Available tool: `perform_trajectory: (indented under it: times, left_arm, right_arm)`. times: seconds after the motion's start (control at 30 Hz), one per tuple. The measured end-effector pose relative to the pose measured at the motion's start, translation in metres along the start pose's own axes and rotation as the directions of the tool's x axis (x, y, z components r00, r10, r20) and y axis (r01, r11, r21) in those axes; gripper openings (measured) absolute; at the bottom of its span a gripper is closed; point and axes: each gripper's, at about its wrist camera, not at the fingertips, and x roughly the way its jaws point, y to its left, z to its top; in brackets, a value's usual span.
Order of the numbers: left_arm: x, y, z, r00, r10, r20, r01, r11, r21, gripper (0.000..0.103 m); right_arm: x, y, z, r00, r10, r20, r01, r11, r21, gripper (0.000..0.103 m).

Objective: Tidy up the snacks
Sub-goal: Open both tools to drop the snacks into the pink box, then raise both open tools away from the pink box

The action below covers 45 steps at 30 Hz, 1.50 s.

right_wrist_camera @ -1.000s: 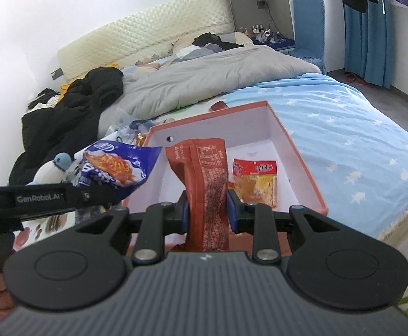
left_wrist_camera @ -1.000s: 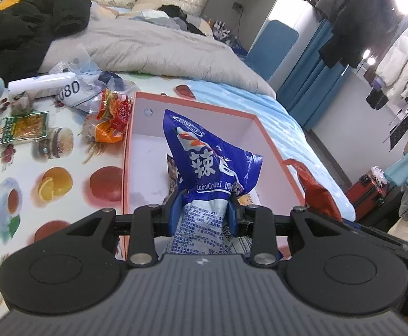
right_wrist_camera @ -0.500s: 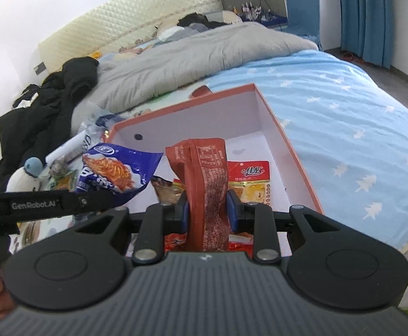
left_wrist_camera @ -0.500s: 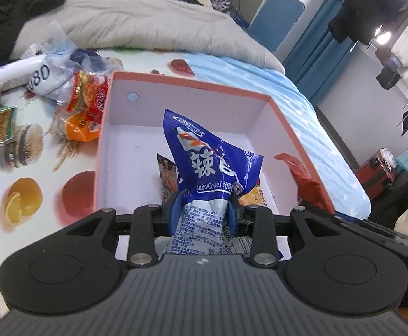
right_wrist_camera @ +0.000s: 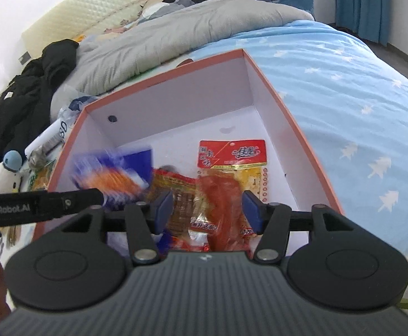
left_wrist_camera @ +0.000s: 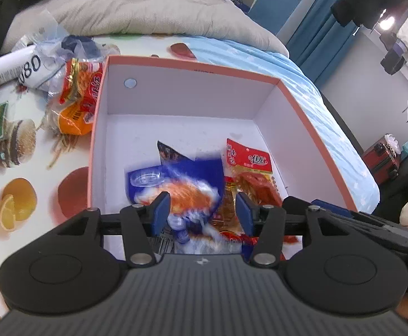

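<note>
Left wrist view: left gripper (left_wrist_camera: 202, 210) poised over the near edge of the pink-rimmed box (left_wrist_camera: 192, 68), jaws spreading apart, blue pads clear of the blue snack bag (left_wrist_camera: 181, 187), which shows blurred between them, inside the box near its front wall. Red-and-yellow snack packet (left_wrist_camera: 250, 168) lying flat on the box floor, to the right of the blue bag. Outside the box, against its left wall, an orange noodle packet (left_wrist_camera: 77, 98) on the food-print cloth (left_wrist_camera: 19, 196); farther left a crumpled white bag (left_wrist_camera: 33, 67).

Right wrist view: right gripper (right_wrist_camera: 208, 210) above the same box (right_wrist_camera: 271, 84), jaws likewise widening, pads off the dark red snack bag (right_wrist_camera: 223, 204) that sits between them, its lower end in the box near the front wall. Blue bag blurred by the box's left wall, red-and-yellow packet flat behind the red bag. Left of the box, a small plush penguin (right_wrist_camera: 6, 173) beside it. Whether the released bags have settled: cannot tell.
</note>
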Motion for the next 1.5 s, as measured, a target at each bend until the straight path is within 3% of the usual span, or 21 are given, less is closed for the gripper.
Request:
perform_trajectory:
  times: [0.43,0.93,1.5]
  left_arm:
    - [-0.093,-0.013,-0.024,0.993,0.006,0.119,-0.009,1.0,0.026,0.058]
    - [-0.206,-0.009,-0.073,0.965,0.04,0.258,-0.044,0.999,0.011,0.058]
    - [-0.274,0.022,-0.129,0.944,0.096,0.316,-0.082,0.995,-0.058,0.058]
  right_arm:
    - [-0.064,0.024,-0.015,0.995,0.029,0.093,-0.027,0.999,-0.03,0.057]
    - [-0.143,0.06,-0.044,0.976,0.093,0.196,-0.071,0.991,-0.116,0.057]
    - [-0.182,0.102,-0.079,0.956,0.182,0.232,-0.141,0.973,-0.183,0.057]
